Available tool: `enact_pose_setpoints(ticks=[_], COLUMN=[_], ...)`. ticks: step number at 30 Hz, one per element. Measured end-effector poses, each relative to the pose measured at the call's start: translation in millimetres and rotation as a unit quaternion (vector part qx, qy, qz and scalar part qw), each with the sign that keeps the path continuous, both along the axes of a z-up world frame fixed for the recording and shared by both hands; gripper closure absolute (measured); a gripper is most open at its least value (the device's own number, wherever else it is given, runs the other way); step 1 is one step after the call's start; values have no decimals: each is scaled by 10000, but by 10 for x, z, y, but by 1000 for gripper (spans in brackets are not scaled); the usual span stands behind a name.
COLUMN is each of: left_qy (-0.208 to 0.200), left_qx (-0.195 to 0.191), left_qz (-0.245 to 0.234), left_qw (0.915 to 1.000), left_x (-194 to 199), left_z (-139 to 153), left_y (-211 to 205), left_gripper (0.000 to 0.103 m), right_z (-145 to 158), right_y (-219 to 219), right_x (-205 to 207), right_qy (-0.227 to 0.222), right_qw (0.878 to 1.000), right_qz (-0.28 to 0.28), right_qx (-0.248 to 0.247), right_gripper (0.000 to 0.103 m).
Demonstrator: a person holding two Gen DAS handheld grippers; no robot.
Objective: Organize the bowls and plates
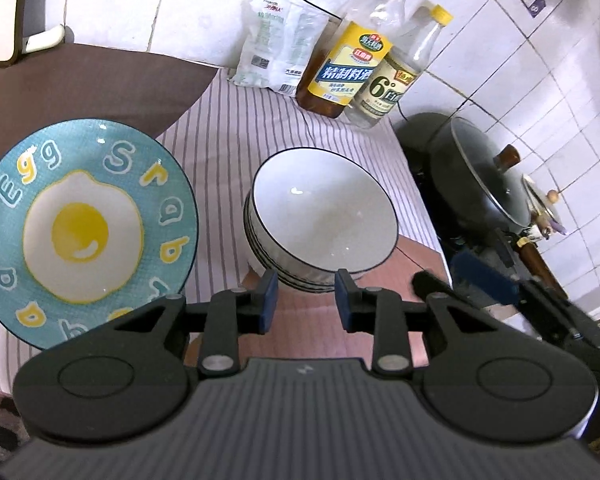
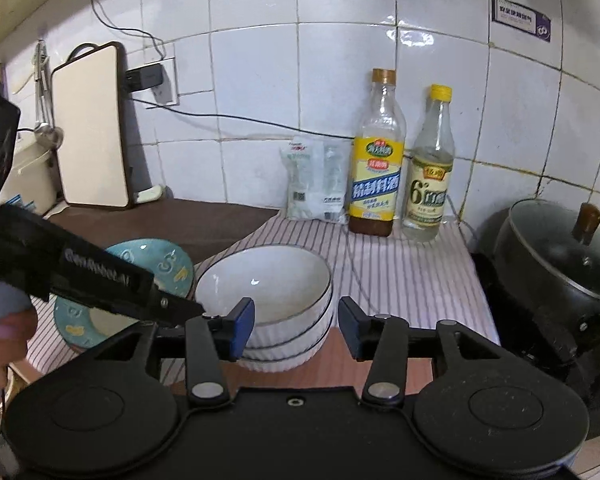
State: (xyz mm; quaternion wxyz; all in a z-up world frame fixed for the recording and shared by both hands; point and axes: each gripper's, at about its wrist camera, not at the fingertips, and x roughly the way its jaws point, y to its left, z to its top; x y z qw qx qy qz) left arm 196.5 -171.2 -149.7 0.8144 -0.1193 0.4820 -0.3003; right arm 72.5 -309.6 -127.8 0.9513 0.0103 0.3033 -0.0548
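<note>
Bowl stack (image 1: 320, 216): white bowls nested upright on the striped bench (image 1: 228, 120), mouths up, round so no long axis.
Egg plate (image 1: 80, 212): flat, face up, just left of the bowl stack.
My left gripper (image 1: 306, 300): parted, empty, just short of the bowl stack.
My right gripper (image 2: 296, 326): parted, empty, astride the bowl stack's near side.
Right view only: cutting board (image 2: 90, 128), far left of the bowl stack.
Left view only: the plate's full egg picture.
</note>
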Motion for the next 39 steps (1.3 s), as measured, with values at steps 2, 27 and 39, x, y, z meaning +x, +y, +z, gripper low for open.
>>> enact_pose_setpoints(ticks=[2, 27, 39], left_qy=[-21, 409, 583], left_qx=[-63, 486, 1030], left_qz=[-7, -599, -1171], left_qw=[10000, 9962, 9860], left_x=[-28, 787, 1215], left_z=[-16, -266, -390], left_y=[12, -289, -698], left_gripper=[71, 45, 62], right_z=[-78, -1206, -1264], right_y=[17, -20, -62], right_x=[-29, 492, 696], right_qy=[-16, -204, -72], right_qw=[10000, 9991, 9987], right_qz=[55, 310, 460], right_qx=[-59, 225, 217], right_gripper=[38, 10, 6])
